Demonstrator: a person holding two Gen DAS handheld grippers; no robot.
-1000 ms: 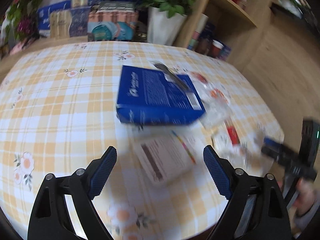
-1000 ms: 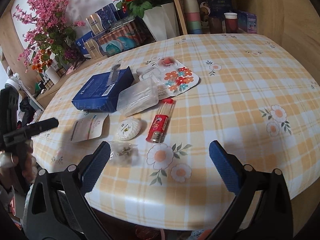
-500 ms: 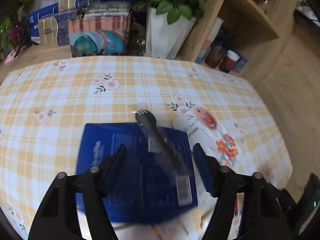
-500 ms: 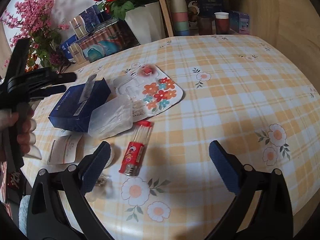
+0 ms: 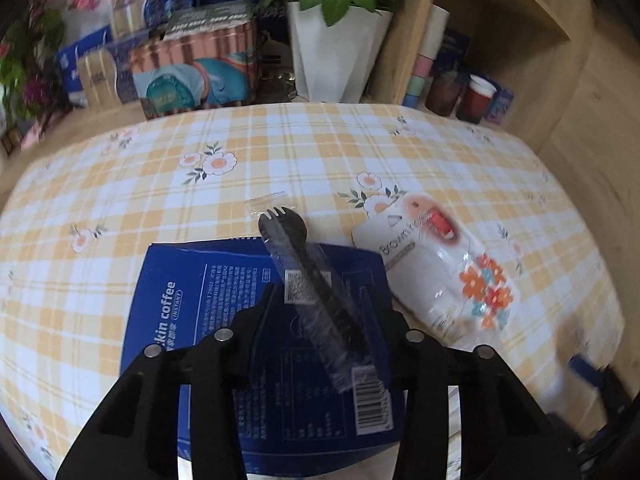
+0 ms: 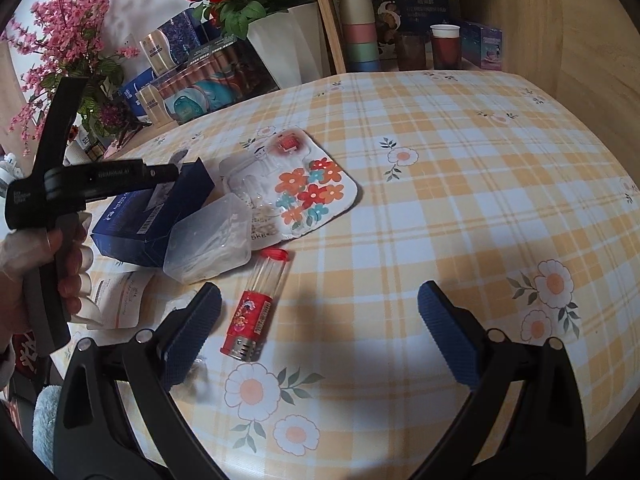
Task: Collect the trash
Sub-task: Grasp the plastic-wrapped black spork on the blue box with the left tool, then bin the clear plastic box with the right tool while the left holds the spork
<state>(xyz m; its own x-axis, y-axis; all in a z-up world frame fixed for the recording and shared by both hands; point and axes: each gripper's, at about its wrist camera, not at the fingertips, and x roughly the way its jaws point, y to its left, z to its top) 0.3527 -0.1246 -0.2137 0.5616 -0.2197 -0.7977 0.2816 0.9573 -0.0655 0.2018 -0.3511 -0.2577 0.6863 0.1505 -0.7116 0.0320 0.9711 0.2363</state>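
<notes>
A blue instant coffee box [image 5: 256, 344] lies on the checked tablecloth with a black plastic spork in a clear wrapper [image 5: 316, 292] across its top. My left gripper [image 5: 324, 312] is over the box, its jaws narrowed around the spork's handle end; I cannot tell if they touch it. The left gripper also shows from the side in the right wrist view [image 6: 160, 172]. My right gripper [image 6: 316, 336] is open and empty above the table, near a red toothpick tube [image 6: 260, 304].
A flowered blister pack [image 6: 304, 196], a clear plastic tub [image 6: 212, 240] and a white paper packet [image 6: 116, 300] lie around the box. A white flower pot [image 5: 336, 52], packaged goods and stacked cups [image 6: 360, 28] stand behind the table. A wooden shelf is at the right.
My left gripper moved forward over the blue box and its jaws narrowed around the wrapped spork. My right gripper moved slightly closer to the trash.
</notes>
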